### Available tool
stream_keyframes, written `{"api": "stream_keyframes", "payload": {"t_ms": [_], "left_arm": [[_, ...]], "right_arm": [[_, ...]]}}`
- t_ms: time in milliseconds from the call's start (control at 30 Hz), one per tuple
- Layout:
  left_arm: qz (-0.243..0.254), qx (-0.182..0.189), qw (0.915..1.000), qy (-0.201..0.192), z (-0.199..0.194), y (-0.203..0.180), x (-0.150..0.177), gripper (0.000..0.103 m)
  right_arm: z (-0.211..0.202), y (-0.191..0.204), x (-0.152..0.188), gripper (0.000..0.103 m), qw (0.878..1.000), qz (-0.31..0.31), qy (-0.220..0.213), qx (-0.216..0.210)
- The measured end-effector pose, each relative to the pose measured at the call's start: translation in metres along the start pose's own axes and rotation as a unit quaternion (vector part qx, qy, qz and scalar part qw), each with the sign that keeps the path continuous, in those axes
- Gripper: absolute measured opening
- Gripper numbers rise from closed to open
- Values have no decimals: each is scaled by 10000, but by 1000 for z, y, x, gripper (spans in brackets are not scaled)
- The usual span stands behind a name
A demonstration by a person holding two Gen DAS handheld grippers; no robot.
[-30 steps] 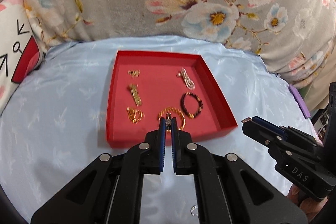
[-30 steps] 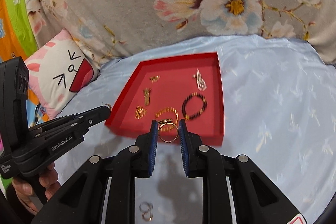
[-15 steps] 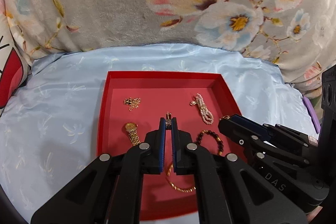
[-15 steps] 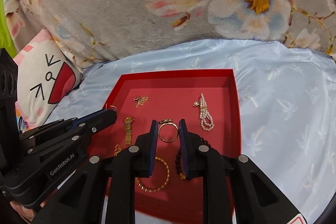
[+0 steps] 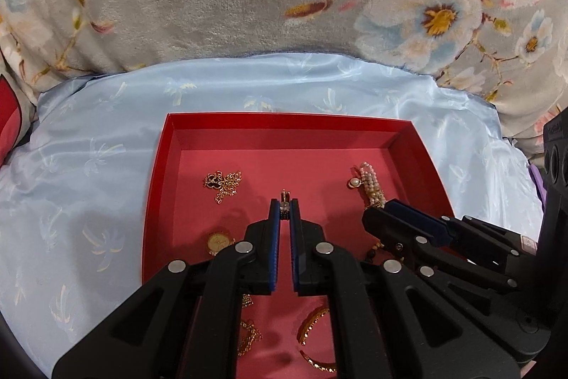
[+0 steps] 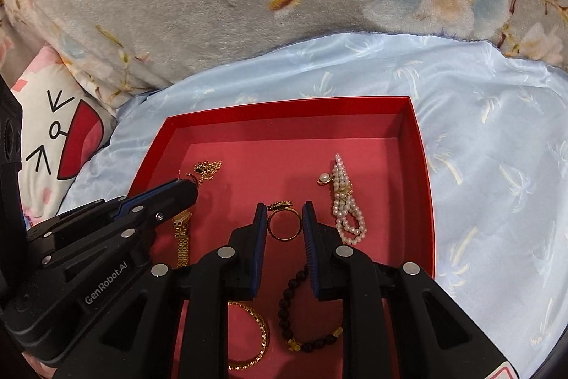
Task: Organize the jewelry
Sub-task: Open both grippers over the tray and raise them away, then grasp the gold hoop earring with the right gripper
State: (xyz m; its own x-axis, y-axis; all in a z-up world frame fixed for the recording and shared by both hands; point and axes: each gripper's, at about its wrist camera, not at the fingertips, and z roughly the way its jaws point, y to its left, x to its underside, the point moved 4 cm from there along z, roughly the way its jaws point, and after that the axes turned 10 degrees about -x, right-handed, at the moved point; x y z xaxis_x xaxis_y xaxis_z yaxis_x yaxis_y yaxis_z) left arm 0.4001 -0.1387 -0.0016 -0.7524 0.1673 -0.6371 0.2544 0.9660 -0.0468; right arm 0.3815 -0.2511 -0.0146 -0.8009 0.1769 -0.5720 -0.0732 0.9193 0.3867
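Observation:
A red tray (image 5: 340, 123) (image 6: 422, 166) lies on a light blue satin cloth and holds jewelry. My left gripper (image 5: 284, 206) is shut on a small ring (image 5: 284, 199), held above the tray's middle. My right gripper (image 6: 284, 219) is shut on a gold ring (image 6: 284, 226) with a dark top, held above the tray. The right gripper shows in the left wrist view (image 5: 387, 214), and the left in the right wrist view (image 6: 184, 189). In the tray lie a gold chain (image 5: 222, 182), a pearl bracelet (image 6: 344, 201), a gold watch (image 5: 218, 242), a dark bead bracelet (image 6: 301, 311) and a gold bangle (image 6: 255, 336).
A grey floral plush blanket (image 5: 248, 6) rises behind the cloth (image 5: 88, 166). A white cartoon pillow (image 6: 53, 130) with a red mouth lies at the left. A purple object (image 5: 536, 180) peeks at the right edge.
Both grippers have moved forward from the tray's near edge to over its inside, each still holding its ring. The tray now looks closer and larger.

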Motion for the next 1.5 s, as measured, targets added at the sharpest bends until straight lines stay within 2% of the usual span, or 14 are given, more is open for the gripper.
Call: {"api": "stream_keyframes", "payload": {"t_ms": [300, 400, 467, 733, 933, 1067, 1267, 1500], "left_arm": [[-56, 21, 10000, 10, 6, 1, 1, 5], [-142, 14, 9999, -40, 3, 2, -1, 18], [-248, 4, 9996, -128, -3, 7, -2, 38], [-395, -106, 9979, -503, -49, 30, 5, 39], [-429, -181, 9967, -666, -95, 46, 36, 39], [-463, -188, 9965, -666, -121, 53, 68, 42], [-436, -255, 9976, -465, -146, 57, 125, 42], [-574, -208, 9981, -71, -158, 54, 185, 42]], "right_arm": [[0, 2, -3, 21, 9997, -152, -171, 134], [-5, 2, -2, 21, 9992, -217, -264, 229], [-11, 1, -1, 21, 9991, -177, -334, 207], [-58, 0, 16, 23, 9981, -92, -604, 75], [-107, 5, 58, 28, 9976, -9, -695, -47], [-133, 16, 94, 29, 9977, -102, -670, 68], [-164, 29, 157, 30, 9981, -201, -526, 269], [-169, 45, 222, 30, 9997, -157, -107, 138]]}}
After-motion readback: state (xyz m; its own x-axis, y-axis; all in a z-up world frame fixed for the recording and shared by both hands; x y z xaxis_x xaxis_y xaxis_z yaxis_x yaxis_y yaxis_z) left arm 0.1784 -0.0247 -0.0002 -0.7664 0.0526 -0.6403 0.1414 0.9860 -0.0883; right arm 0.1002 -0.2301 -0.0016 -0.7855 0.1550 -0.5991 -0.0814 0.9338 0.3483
